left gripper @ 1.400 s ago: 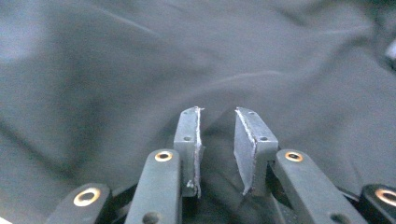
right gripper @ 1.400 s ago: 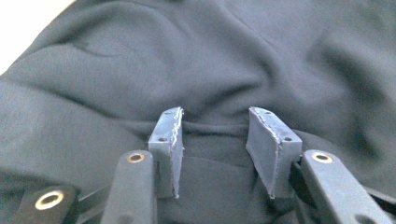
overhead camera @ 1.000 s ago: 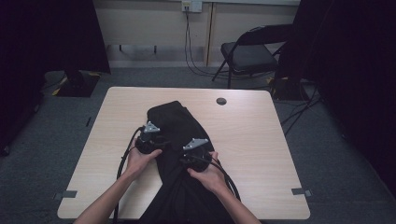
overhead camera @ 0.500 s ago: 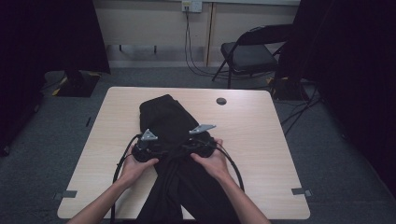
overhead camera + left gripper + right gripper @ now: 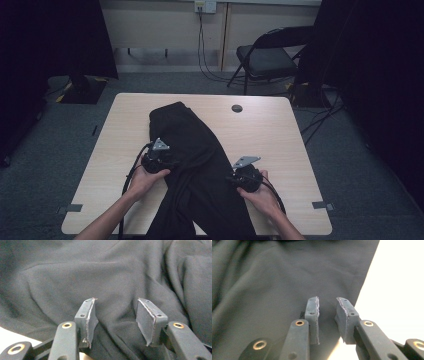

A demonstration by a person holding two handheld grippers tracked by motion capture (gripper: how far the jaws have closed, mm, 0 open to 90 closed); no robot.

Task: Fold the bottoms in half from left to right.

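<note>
You work in what looks like a recording room or lab: a pale wood surface with a cable port stands alone on grey carpet. Black curtains hang at both sides, a folding chair waits behind, and cables drop from a wall socket.

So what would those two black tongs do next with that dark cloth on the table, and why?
Probably close the right tongs on the near edge of the black fabric garment. Their jaws have just been narrowing and straddle that edge beside the pale wooden table without pinching it. The left tongs sit open over the cloth.
</note>
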